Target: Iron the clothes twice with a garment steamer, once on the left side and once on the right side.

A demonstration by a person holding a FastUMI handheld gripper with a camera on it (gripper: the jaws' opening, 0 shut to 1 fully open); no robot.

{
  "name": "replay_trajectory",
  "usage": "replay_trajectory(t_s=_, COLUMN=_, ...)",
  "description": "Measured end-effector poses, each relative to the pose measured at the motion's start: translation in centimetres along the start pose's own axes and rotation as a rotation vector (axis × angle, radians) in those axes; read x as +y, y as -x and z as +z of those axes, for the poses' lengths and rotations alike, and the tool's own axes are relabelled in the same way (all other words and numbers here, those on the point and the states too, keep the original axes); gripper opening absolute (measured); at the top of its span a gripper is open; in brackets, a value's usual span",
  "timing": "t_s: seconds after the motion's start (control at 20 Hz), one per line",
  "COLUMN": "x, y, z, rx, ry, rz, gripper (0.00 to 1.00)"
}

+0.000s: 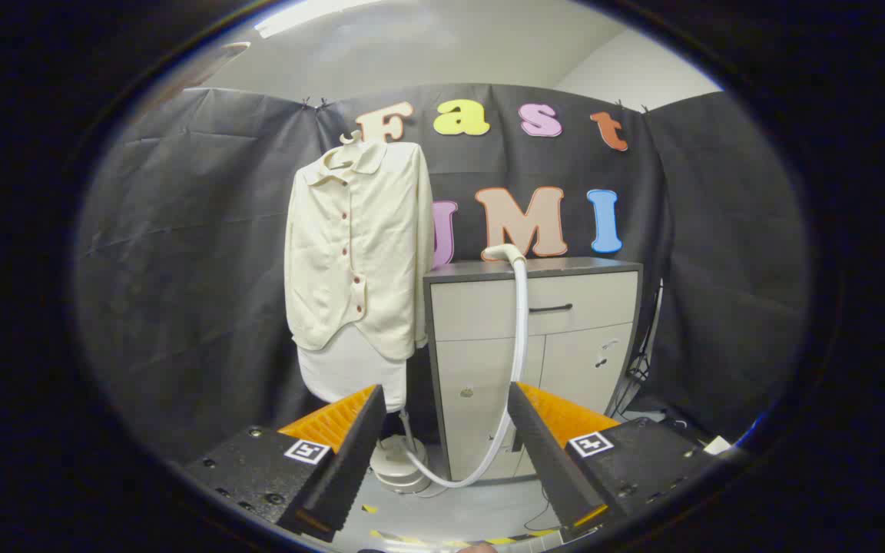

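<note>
A cream button-up shirt (358, 246) hangs on a hanger over a white ironing board (350, 369), beyond my fingers and a little left of them. The garment steamer's head (502, 252) lies on top of the grey cabinet (535, 307), to the right of the shirt. Its white hose (518, 346) runs down the cabinet front to the round steamer base (398, 465) on the floor. My gripper (446, 453) is open and holds nothing, well short of the steamer. The hose and base show through the gap between the fingers.
The cabinet has a drawer with a dark handle (550, 308) and two doors below. Cables (638, 361) hang at its right side. Yellow-black tape (450, 540) marks the floor just below the fingers.
</note>
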State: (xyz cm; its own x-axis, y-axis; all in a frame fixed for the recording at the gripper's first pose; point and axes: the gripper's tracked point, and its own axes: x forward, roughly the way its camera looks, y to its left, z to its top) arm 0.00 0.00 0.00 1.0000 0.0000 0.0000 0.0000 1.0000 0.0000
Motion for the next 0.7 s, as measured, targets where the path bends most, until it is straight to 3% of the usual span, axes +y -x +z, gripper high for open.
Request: replay_trajectory(t_s=0.7, x=0.2, y=-1.0, z=-0.6, rx=0.016, ry=0.001, rz=-0.012, gripper=0.97)
